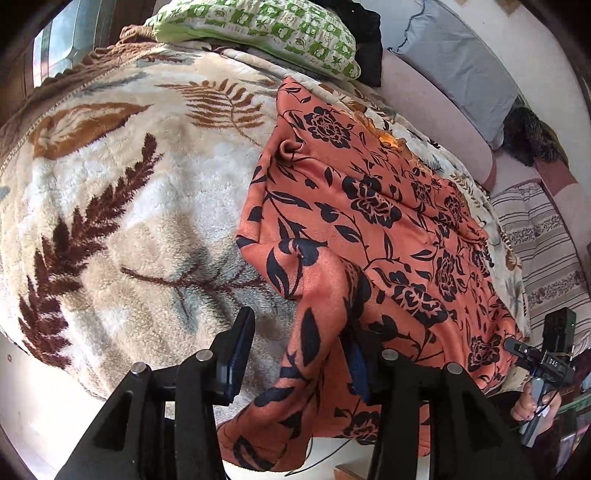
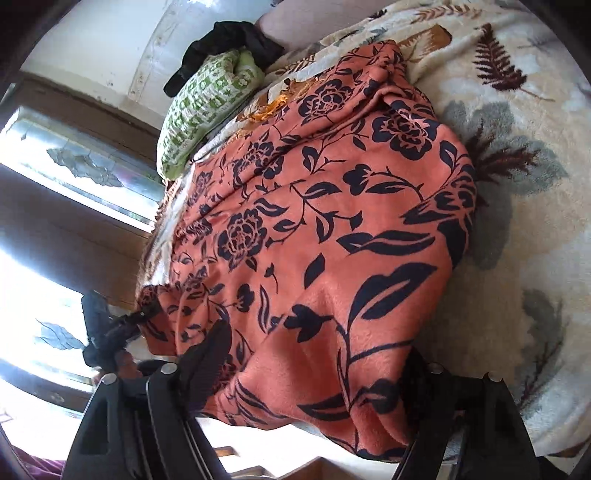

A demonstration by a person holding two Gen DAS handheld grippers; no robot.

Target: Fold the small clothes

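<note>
An orange garment with a black flower print (image 1: pixel 369 206) lies spread on a cream leaf-patterned blanket (image 1: pixel 129 206). My left gripper (image 1: pixel 299 354) is open at the garment's near left corner; a fold of the cloth hangs between its fingers (image 1: pixel 236 354) and drapes over the right one. In the right wrist view the garment (image 2: pixel 325 221) fills the middle. My right gripper (image 2: pixel 314 391) is open, its jaws straddling the garment's near edge. The left gripper shows at the garment's left edge (image 2: pixel 110 328), and the right gripper at its right edge (image 1: pixel 543 362).
A green-and-white patterned pillow (image 1: pixel 266 33) and dark clothing (image 2: pixel 229 40) lie at the blanket's far end. A grey cushion (image 1: pixel 458 62) and a striped cloth (image 1: pixel 539 236) sit to the right. A window (image 2: pixel 74 166) is on the left.
</note>
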